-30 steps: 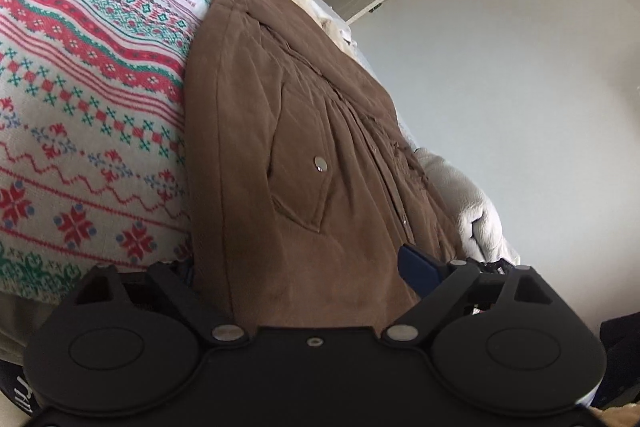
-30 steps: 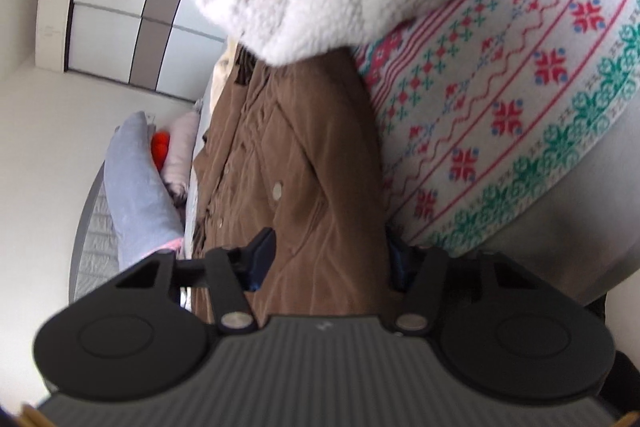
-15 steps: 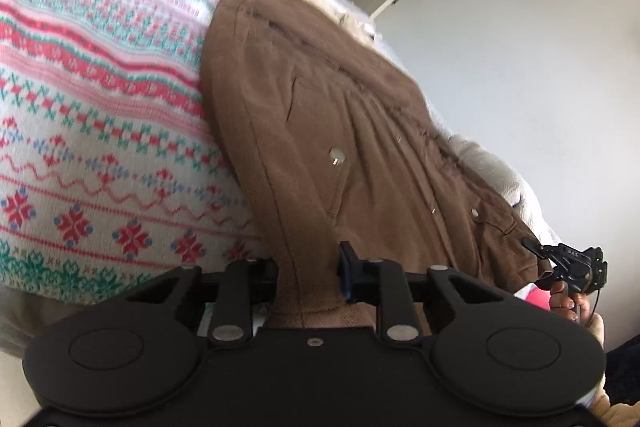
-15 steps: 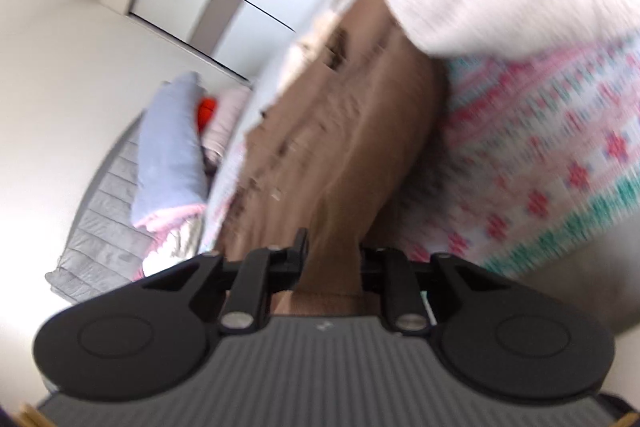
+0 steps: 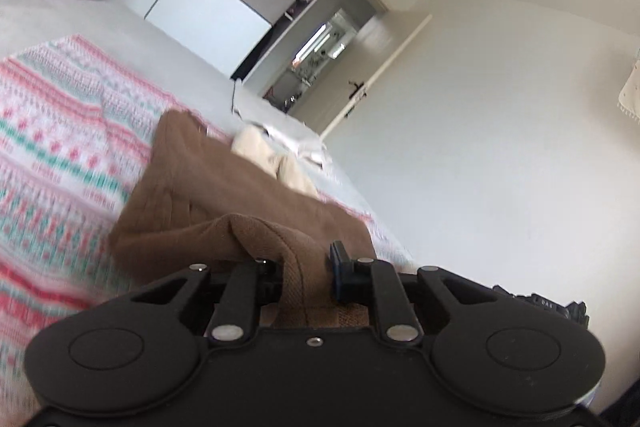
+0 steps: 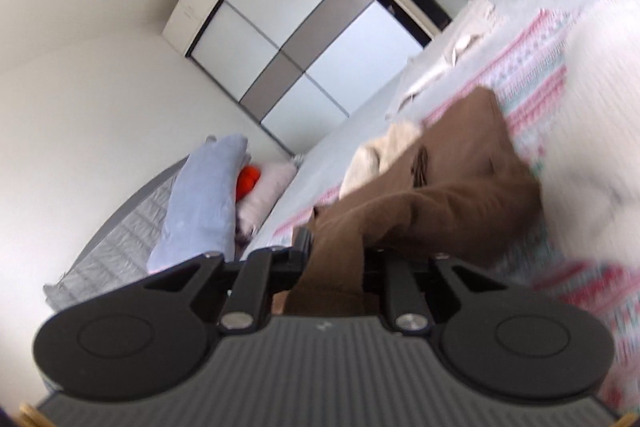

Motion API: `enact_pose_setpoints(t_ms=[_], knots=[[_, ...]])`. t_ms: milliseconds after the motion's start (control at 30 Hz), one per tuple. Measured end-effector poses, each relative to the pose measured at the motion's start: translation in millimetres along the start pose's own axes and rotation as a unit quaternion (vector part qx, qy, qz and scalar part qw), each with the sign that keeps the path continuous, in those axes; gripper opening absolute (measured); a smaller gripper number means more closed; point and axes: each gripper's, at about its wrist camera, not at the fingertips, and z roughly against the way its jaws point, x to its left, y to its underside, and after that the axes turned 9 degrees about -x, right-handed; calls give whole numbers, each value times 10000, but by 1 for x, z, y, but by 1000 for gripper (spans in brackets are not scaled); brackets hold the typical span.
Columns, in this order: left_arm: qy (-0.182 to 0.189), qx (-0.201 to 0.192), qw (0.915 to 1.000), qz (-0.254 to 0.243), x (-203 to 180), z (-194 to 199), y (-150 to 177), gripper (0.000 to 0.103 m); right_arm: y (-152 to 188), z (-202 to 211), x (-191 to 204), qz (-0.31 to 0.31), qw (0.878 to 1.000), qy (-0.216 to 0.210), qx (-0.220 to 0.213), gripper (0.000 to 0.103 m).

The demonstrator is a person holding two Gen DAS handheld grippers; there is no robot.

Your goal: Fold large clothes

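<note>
A large brown jacket (image 5: pixel 208 195) with a cream fleece lining (image 5: pixel 276 159) lies on a patterned blanket (image 5: pixel 52 147) on a bed. My left gripper (image 5: pixel 306 269) is shut on the jacket's hem, which bunches up between the fingers and lifts off the blanket. My right gripper (image 6: pixel 336 261) is shut on another part of the brown jacket (image 6: pixel 460 187), also raised. The lining also shows in the right wrist view (image 6: pixel 380 155). The views are blurred by motion.
The red, green and white blanket (image 6: pixel 560 115) covers the bed. A blue pillow (image 6: pixel 204 195), a pink pillow (image 6: pixel 264 195) and an orange object (image 6: pixel 248 179) lie at the headboard. A wardrobe (image 6: pixel 288 27) and an open door (image 5: pixel 360 91) stand beyond the bed.
Both grippers closed on the jacket's lower edge, then lifted and swung it up over the jacket. The views now point across the bed toward the wardrobe.
</note>
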Motion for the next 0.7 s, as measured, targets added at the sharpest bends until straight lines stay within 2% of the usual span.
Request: enact_pose_setpoints(t_ms=[200, 500, 567, 600, 700], knots=[[-383, -592, 9975, 31, 7, -60, -45, 17, -31, -64, 6, 209, 9980, 479, -348, 15], [-1382, -969, 9856, -7, 63, -180, -78, 18, -65, -182, -42, 283, 9836, 1661, -646, 15], [-1549, -945, 9834, -37, 78, -208, -80, 18, -65, -210, -57, 375, 9803, 1840, -615, 15], [-1604, -852, 9834, -33, 87, -225, -80, 22, -63, -226, -67, 384, 9782, 1969, -539, 15], [-1985, -396, 9793, -31, 113, -266, -68, 23, -51, -266, -100, 195, 9722, 2331, -139, 20]])
